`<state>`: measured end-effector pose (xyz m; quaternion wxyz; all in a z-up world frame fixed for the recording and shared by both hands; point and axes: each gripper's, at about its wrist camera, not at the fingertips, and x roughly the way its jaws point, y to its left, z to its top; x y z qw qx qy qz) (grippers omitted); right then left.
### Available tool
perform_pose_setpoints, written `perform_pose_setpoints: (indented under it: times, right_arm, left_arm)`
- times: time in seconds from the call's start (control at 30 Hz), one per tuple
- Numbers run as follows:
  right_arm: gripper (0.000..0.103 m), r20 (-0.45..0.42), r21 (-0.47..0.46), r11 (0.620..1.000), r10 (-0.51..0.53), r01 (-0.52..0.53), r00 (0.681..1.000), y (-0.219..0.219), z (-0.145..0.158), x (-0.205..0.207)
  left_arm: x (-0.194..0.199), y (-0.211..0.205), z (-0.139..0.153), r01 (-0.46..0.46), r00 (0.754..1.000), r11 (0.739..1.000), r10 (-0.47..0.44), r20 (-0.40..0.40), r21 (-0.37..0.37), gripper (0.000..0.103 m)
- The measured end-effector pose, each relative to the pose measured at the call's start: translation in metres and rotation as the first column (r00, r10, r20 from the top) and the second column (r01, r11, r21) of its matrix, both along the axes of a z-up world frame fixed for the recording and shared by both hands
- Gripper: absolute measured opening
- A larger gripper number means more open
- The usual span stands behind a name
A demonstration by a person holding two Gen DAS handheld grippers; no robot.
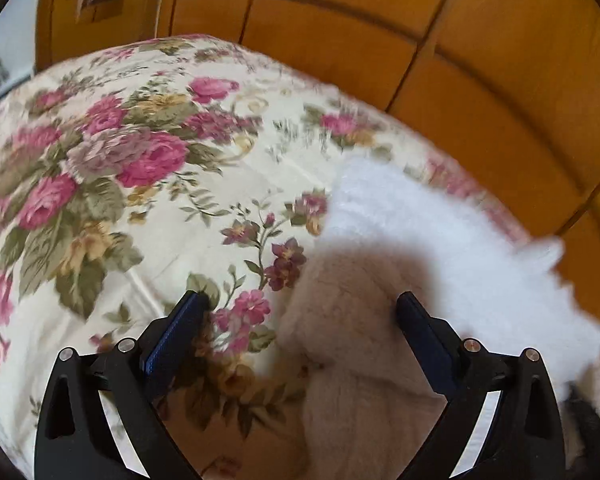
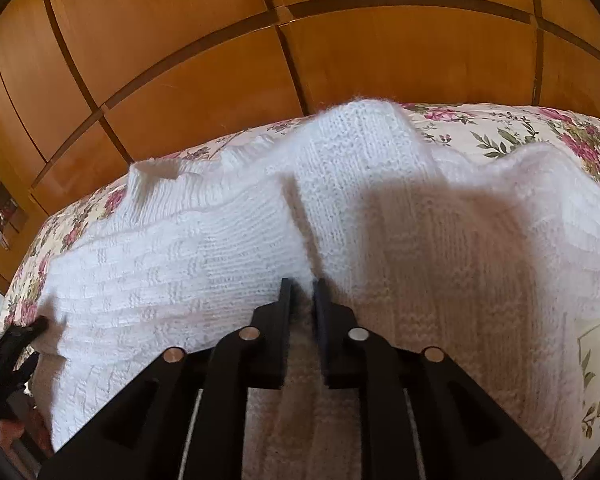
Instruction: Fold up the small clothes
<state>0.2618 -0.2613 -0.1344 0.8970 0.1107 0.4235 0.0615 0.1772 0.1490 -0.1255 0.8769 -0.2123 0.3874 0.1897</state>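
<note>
White knit sweater (image 2: 228, 240) is lying rumpled on the floral bedspread (image 1: 140, 152), near the edge by the wooden wardrobe (image 2: 220, 60). No tags or writing readable on it anywhere. Right gripper (image 2: 303, 292) has its jaws narrow with a fold of knit between them. Left gripper (image 1: 302, 306) is spread wide, holding nothing, over the sweater's edge.

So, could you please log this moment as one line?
left gripper: open | right gripper: narrowly apart over white sweater | white sweater: on floral bedspread
</note>
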Motion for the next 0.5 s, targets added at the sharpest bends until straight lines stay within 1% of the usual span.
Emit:
perform_pose_setpoints:
  times: [0.03,0.07,0.1,0.13,0.2,0.3,0.33,0.43,0.5]
  right_arm:
    - [0.025,0.007,0.022,1.0,-0.003,0.003,1.0,-0.004,0.003,-0.004]
    - [0.043,0.019,0.065,0.998,-0.006,0.005,1.0,-0.009,0.005,-0.009]
    - [0.051,0.033,0.109,0.994,-0.011,0.008,0.999,-0.016,0.006,-0.016]
    - [0.056,0.048,0.141,0.99,-0.027,0.02,0.998,-0.022,0.009,-0.023]
    - [0.055,0.061,0.188,0.98,-0.071,0.058,0.996,-0.042,0.015,-0.039]
    - [0.053,0.058,0.248,0.961,-0.138,0.12,0.989,-0.077,0.019,-0.062]
    - [0.051,0.058,0.262,0.955,-0.162,0.141,0.985,-0.088,0.019,-0.069]
    - [0.051,0.068,0.272,0.939,-0.237,0.21,0.969,-0.126,0.025,-0.093]
    - [0.053,0.055,0.26,0.923,-0.308,0.284,0.95,-0.152,0.027,-0.106]
  left_arm:
    - [0.002,-0.004,-0.001,0.004,1.0,1.0,-0.004,-0.007,0.026,0.096]
    - [0.001,-0.005,-0.001,0.012,1.0,0.999,-0.012,0.001,0.034,0.096]
    - [-0.001,-0.006,0.0,0.027,0.999,0.999,-0.027,0.022,0.03,0.096]
    - [-0.003,-0.005,0.0,0.031,0.999,0.999,-0.032,0.032,0.02,0.097]
    - [-0.007,-0.001,0.0,0.038,0.998,0.999,-0.038,0.058,-0.011,0.099]
    - [-0.008,0.001,0.001,0.046,0.996,0.998,-0.043,0.084,-0.03,0.099]
    - [-0.009,0.001,0.001,0.047,0.995,0.998,-0.044,0.086,-0.033,0.099]
    - [-0.008,0.0,0.002,0.048,0.995,0.998,-0.045,0.088,-0.036,0.099]
    - [-0.008,0.0,0.002,0.048,0.995,0.998,-0.045,0.087,-0.036,0.099]
